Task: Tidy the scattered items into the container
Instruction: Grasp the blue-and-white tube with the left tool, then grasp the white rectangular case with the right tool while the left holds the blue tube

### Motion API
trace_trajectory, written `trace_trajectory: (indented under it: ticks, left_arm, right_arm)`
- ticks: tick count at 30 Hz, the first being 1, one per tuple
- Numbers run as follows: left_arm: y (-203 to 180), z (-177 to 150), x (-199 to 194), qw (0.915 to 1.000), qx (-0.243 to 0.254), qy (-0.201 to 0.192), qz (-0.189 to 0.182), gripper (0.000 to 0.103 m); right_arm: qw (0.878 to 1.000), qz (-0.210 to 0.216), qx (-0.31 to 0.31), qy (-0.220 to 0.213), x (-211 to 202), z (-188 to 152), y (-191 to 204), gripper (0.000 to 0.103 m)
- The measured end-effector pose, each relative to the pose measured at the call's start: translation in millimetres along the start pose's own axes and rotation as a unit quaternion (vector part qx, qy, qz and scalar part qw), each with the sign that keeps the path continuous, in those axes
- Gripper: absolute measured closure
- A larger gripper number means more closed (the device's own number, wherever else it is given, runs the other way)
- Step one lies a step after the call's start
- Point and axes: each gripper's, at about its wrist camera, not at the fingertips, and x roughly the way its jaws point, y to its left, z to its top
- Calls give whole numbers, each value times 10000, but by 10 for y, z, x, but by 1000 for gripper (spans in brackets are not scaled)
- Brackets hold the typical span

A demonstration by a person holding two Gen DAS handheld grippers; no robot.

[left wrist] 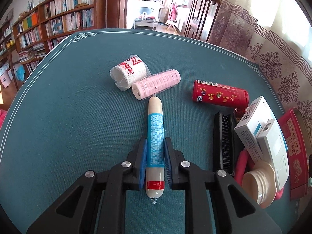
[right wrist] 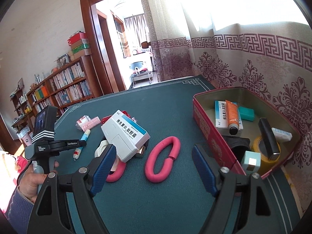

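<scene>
The left tool [left wrist: 155,163] was clenched on the sausage [left wrist: 155,136], whose long axis ran straight ahead along its fingers, the near end poking out behind the pads. The tin [right wrist: 212,146] stood well off to this tool's right. The right tool [right wrist: 154,167] gaped wide and held nothing, the pink ring [right wrist: 162,160] lying on the bench [right wrist: 156,204] between its fingers, the tin just to its right

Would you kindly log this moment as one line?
left tongs: shut on sausage | right tongs: open over pink ring | tin: part-filled
</scene>
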Motion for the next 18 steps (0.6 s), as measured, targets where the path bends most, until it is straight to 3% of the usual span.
trace_trajectory:
  ticks: [9, 10, 12, 18]
  left_arm:
    - [-177, -45, -189, 9989, 138, -173, -412, 84]
    - [-190, -51, -195, 9988, 149, -174, -437, 84]
    - [-207, -54, -201, 9986, 171, -168, -477, 84]
    - [-207, -64, -183, 9984, 115, -120, -542, 84]
  right_arm:
    - [9977, 131, -603, 292, 361, 130, 305, 22]
    - [9967, 100, -739, 308, 416, 128, 353, 24]
    - [9936, 48, -1034, 450, 539, 104, 445, 39]
    - [9836, 0, -1658, 705, 777, -7, 643, 43]
